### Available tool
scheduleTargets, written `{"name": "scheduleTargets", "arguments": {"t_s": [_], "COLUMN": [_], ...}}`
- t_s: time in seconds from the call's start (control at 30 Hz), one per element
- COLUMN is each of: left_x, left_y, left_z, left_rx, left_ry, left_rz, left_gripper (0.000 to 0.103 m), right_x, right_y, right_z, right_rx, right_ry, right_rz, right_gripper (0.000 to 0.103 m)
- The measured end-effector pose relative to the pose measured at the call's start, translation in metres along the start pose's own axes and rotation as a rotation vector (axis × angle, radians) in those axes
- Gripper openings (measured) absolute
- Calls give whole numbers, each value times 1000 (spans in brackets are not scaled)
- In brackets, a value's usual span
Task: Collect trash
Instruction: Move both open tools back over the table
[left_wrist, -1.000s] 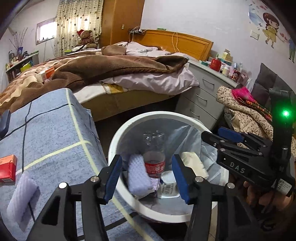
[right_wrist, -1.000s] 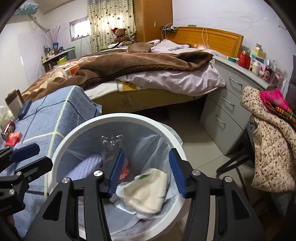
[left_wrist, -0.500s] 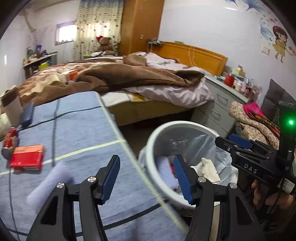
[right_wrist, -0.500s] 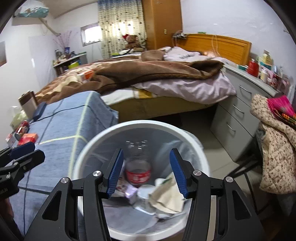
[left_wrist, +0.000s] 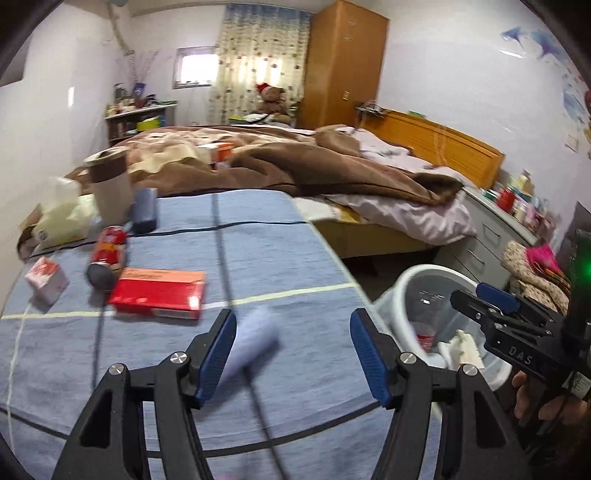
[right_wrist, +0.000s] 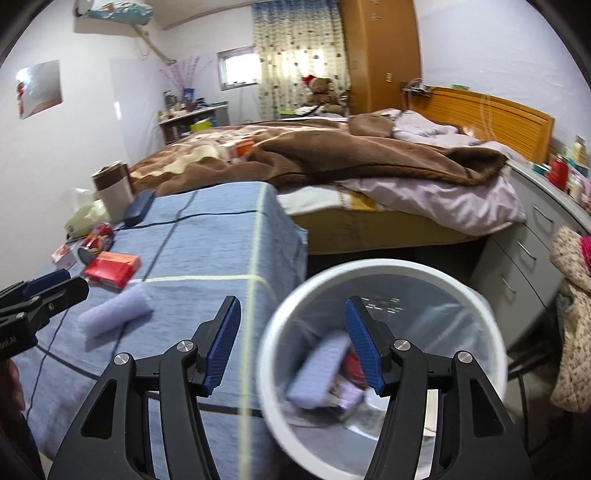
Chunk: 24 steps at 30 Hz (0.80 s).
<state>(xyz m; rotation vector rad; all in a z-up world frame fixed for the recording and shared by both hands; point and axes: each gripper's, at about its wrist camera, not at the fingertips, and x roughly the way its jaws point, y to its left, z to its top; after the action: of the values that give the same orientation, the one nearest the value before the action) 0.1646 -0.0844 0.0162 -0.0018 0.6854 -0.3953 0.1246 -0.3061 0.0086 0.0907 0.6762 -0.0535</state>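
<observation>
Place: a home bedroom; lived-in, cluttered
Bed (right_wrist: 369, 173): rumpled brown blanket and pale sheet; wooden headboard (right_wrist: 491, 114) against the wall
Wardrobe (left_wrist: 343, 62): tall, orange-brown wood, in the far corner
Window: small, beside a patterned curtain (right_wrist: 295, 55)
Teddy bear (right_wrist: 321, 90): red hat, sitting beyond the bed
Drawer unit (right_wrist: 524, 251): grey, beside the bed; jars and bottles on top
Wall: cartoon stickers (left_wrist: 572, 99)

Left tool (left_wrist: 293, 354) tilts downward, jaws opening, empty; right tool (right_wrist: 291, 341) likewise, jaws opening.
</observation>
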Motion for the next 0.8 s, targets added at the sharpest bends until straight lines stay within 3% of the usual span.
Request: {"name": "scheduleTargets", "arguments": {"t_s": [0.37,0.8], "left_x": [-20,-22], "left_y": [88,186], "left_z": [-2,-2], "left_rx": [-106,-212], "left_ry": [-32,-12], "left_rz": [157,316], "left_gripper": [71,74], "right_x": [17,60], "right_y": [56,139], "right_z": [12,30], "right_rx": [-100,-293], "right_ry": [1,48], "right_rz": [108,315], "right_gripper": [66,72]}}
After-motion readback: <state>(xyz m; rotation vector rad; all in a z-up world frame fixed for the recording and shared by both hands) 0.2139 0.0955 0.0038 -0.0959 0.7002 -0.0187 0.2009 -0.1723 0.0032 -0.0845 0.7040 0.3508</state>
